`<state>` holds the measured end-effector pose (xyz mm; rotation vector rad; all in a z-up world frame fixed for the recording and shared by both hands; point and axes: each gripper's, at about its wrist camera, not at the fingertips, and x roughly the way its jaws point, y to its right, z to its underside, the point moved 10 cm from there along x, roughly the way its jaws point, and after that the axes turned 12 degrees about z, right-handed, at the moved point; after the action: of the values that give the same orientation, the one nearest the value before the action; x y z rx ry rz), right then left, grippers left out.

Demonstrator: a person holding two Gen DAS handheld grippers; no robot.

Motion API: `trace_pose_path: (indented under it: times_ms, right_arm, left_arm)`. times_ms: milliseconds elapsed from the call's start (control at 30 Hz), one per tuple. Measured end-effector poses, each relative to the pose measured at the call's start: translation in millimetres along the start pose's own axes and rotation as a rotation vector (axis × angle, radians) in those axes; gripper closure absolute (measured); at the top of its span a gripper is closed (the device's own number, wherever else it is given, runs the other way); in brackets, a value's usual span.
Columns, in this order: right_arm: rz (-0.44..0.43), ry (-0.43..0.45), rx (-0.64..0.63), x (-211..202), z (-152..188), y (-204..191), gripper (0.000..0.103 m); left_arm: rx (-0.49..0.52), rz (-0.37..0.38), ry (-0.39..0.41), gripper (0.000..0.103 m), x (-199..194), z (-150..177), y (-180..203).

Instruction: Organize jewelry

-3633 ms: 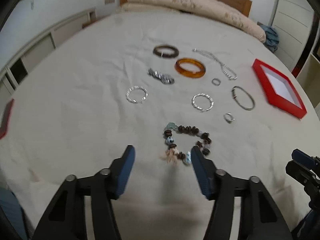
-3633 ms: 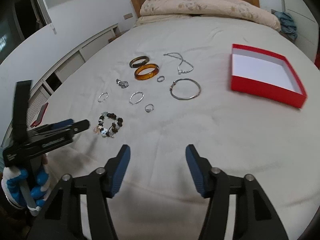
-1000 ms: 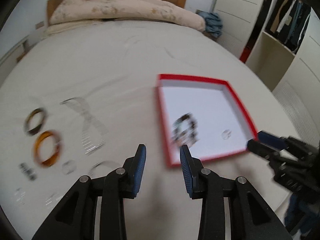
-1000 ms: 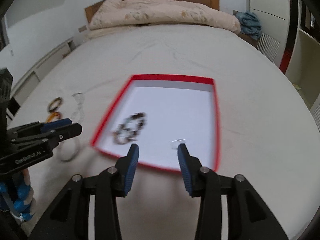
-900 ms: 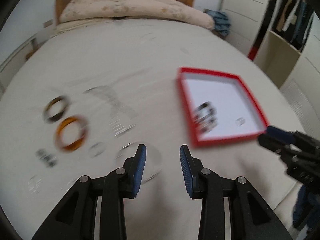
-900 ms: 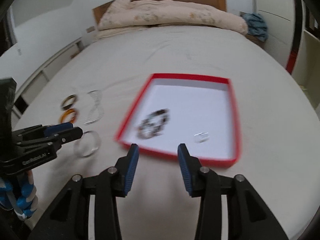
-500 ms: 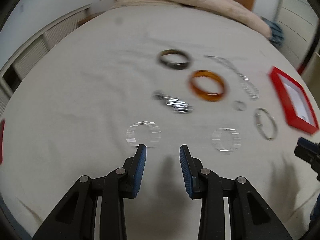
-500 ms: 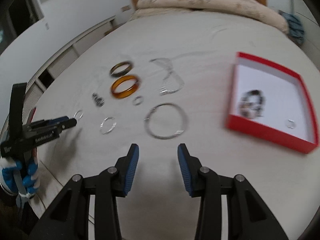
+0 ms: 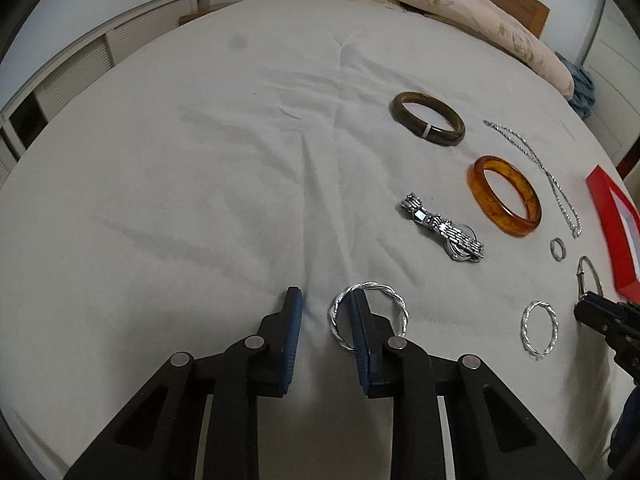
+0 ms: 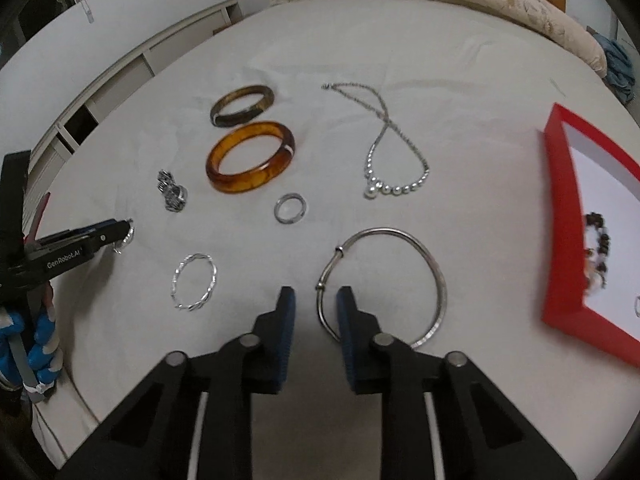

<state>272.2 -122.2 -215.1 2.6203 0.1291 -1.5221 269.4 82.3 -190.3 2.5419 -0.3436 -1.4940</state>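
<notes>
Left gripper [image 9: 324,302], jaws slightly apart, is straddling the rim of the twisted silver wire bangle [image 9: 368,316] lying on the white bedsheet [image 9: 180,184] at lower centre. Right gripper [image 10: 314,298], jaws equally narrow, is straddling the rim of the plain silver hoop bangle [image 10: 384,284] at lower centre.

Both wrist cameras look down, sharing the bed [image 9: 200,160].

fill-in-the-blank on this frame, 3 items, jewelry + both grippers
1. The left gripper has its right finger inside the ____ bangle.
2. The right gripper straddles the rim of the plain ____.
3. The beaded bracelet lies inside the ____ box.

Missing words: twisted; hoop; red
</notes>
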Motion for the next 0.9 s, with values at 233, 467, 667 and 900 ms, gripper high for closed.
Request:
trace_pose_path:
  times_ms: [233,467,667,900]
  right_arm:
    - [-0.020,0.006,0.011,8.4,-4.3,1.0,0.092]
    - [-0.051,0.020,0.039,9.8,-8.5,2.5,0.097]
    - [-0.067,0.045,0.043,-2.5,-10.4,4.0,0.098]
    - [-0.111,0.067,0.061,-32.6,-5.4,1.7,0.098]
  left_arm:
    - [0.088,0.006,-0.016,0.086,11.3,-6.8,9.3]
    - [0.190,-0.061,0.002,0.098,14.2,-10.9,25.9]
    - [0.146,-0.063,0.033,0.098,-1.4,-13.7,29.2]
    - [0.138,-0.064,0.064,0.098,-29.3,-10.7,40.2]
